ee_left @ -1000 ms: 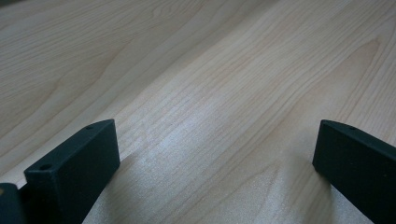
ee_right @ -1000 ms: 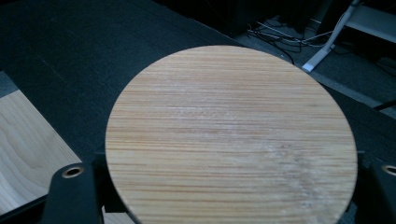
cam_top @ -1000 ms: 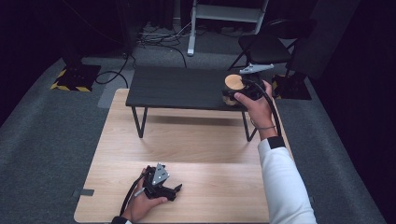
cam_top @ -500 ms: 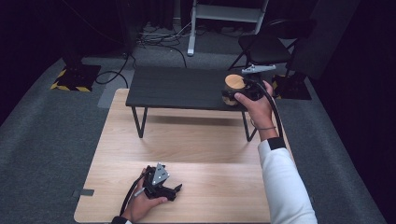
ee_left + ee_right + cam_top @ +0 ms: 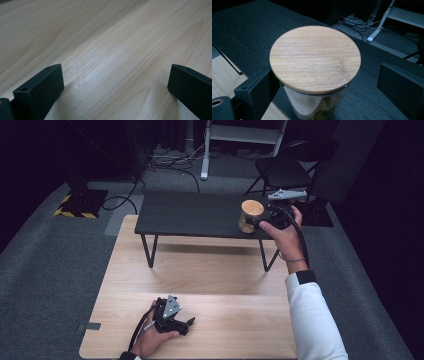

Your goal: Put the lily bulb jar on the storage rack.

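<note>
A glass jar (image 5: 251,215) with a round wooden lid stands at the right end of a low black table (image 5: 190,215). My right gripper (image 5: 258,221) is at the jar from the right, held by a hand in a white sleeve. In the right gripper view the jar (image 5: 315,58) sits between the jaws of my right gripper (image 5: 324,82), which is open; one jaw is close to the glass, the other stands well apart. My left gripper (image 5: 187,324) rests on the light wooden table (image 5: 200,275) near its front edge. It is open (image 5: 115,82) with only bare wood between its jaws.
The black table stands on thin legs over the far part of the wooden table. Behind it are a dark chair (image 5: 285,167), a white stand (image 5: 240,135) and floor cables. A yellow-and-black striped base (image 5: 80,205) lies on the grey carpet at the left.
My right hand has shifted slightly to the right beside the jar. The jar and my left gripper have stayed in place.
</note>
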The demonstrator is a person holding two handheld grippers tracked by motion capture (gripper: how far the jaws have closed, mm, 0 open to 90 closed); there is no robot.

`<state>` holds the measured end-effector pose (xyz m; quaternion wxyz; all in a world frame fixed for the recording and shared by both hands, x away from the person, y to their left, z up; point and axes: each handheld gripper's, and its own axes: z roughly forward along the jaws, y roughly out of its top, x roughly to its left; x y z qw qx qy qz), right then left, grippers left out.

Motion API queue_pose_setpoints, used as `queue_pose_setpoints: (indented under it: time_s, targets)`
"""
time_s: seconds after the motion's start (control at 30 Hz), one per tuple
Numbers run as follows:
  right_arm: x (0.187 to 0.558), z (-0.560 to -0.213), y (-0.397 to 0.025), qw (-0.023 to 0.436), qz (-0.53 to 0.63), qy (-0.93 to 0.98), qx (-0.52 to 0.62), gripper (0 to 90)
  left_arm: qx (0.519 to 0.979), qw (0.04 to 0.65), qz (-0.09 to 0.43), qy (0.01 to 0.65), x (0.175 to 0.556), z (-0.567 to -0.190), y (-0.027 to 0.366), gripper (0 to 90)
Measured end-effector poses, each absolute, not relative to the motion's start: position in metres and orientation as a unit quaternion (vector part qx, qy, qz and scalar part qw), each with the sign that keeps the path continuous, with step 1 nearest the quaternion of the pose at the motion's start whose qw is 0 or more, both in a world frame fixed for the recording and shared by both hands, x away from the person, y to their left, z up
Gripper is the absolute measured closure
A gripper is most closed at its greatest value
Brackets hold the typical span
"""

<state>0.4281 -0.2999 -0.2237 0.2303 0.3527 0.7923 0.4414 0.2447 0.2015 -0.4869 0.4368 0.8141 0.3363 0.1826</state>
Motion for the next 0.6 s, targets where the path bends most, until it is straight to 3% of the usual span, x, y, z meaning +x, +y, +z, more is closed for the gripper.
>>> queue_pose_setpoints:
  time_s: [0.37, 0.6]
  targets:
    - [0.411, -0.235, -0.310, 0.228, 0.441, 0.791, 0.358, 3.6, 0.814, 0.437, 0.183, 0.337, 0.245, -0.487, 0.201, 0.5]
    - [0.381, -0.246, -0.325, 0.244, 0.454, 0.782, 0.350, 3.6, 0.814, 0.437, 0.183, 0.337, 0.245, -0.487, 0.201, 0.4]
